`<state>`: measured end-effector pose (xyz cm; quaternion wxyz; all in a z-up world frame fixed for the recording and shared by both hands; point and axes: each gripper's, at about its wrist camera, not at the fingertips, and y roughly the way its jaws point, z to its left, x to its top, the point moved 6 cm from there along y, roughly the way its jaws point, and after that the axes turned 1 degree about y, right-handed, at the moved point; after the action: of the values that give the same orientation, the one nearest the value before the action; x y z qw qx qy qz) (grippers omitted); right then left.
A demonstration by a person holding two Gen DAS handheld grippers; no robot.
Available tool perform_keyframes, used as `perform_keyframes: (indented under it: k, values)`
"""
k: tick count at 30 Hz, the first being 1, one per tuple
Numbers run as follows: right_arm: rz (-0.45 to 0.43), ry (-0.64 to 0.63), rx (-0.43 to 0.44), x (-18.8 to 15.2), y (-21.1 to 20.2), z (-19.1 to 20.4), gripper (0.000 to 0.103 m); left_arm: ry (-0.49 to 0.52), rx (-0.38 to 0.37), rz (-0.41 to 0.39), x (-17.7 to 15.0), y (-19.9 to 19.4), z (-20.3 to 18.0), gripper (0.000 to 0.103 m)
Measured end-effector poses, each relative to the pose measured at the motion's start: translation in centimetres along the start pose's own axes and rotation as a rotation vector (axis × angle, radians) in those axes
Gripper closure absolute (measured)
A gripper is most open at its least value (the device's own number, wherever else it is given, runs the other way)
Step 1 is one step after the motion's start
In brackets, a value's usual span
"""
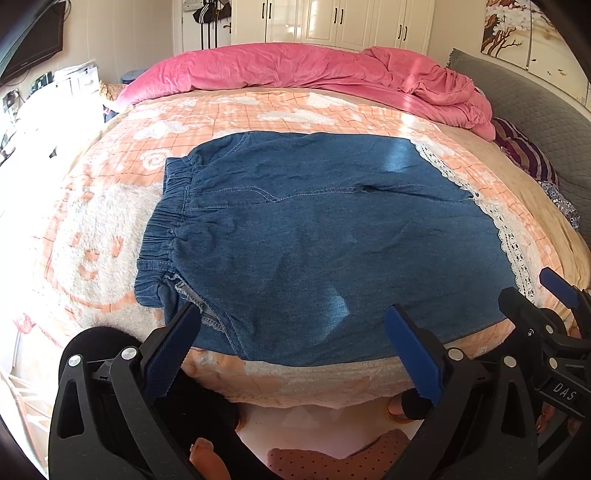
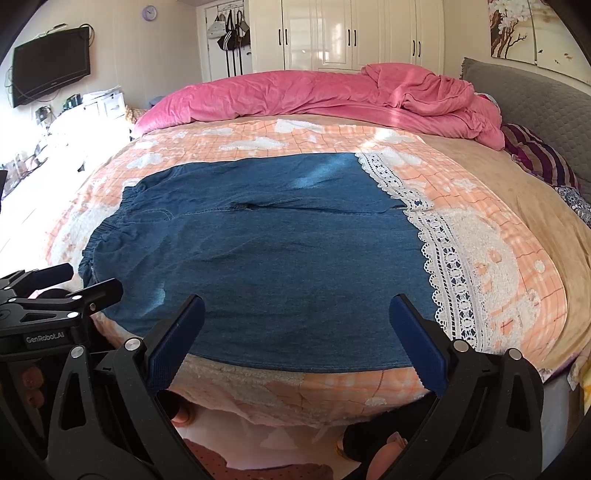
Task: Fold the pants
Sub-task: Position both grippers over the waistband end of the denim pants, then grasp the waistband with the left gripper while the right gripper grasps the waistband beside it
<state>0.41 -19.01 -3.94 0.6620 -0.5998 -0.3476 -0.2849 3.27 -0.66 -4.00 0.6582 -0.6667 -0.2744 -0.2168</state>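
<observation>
Blue denim pants (image 1: 314,236) with white lace hems (image 1: 513,240) lie flat on the bed, elastic waistband (image 1: 166,229) to the left, legs to the right. They also show in the right wrist view (image 2: 266,254), with the lace hems (image 2: 447,266) at right. My left gripper (image 1: 295,325) is open and empty, just above the near edge of the pants by the waist. My right gripper (image 2: 297,317) is open and empty over the near edge of the leg part. It also shows in the left wrist view (image 1: 535,291); the left gripper shows in the right wrist view (image 2: 96,280).
The bed has an orange and white checked blanket (image 1: 110,229). A pink duvet (image 1: 295,70) is heaped at the far side, with a grey headboard (image 1: 524,110) and striped cloth (image 1: 528,155) at right. White wardrobes (image 2: 351,33) stand behind. A TV (image 2: 51,66) hangs at left.
</observation>
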Motion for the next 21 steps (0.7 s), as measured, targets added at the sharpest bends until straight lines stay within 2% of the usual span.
perform_keyframes:
  k: [21]
  values:
    - [0.014,-0.01,0.019,0.4,1.2,0.4,0.009,-0.01,-0.01,-0.004,0.7,0.9,0.4,0.004]
